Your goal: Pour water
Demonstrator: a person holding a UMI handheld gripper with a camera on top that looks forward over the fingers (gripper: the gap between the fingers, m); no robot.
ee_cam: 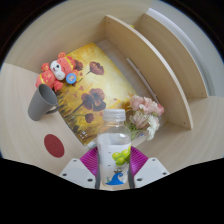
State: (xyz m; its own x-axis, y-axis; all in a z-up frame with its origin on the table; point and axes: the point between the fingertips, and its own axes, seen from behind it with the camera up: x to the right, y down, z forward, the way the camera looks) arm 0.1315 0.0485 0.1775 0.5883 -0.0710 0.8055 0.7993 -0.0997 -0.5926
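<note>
A clear plastic water bottle [114,150] with a white cap and a label showing green fruit and a blue figure stands upright between my fingers. My gripper [113,163] is shut on the bottle, with the magenta pads [87,160] pressed against its two sides. A grey cup [41,103] lies tilted on the light table to the left, beyond the fingers. A dark red round coaster [54,146] lies on the table left of the bottle.
An orange and white plush toy [60,70] sits beyond the cup. A yellow floral picture [95,85] lies behind the bottle. Pink and white flowers [145,112] stand just right of the bottle. Wooden shelving [160,60] rises at the far right.
</note>
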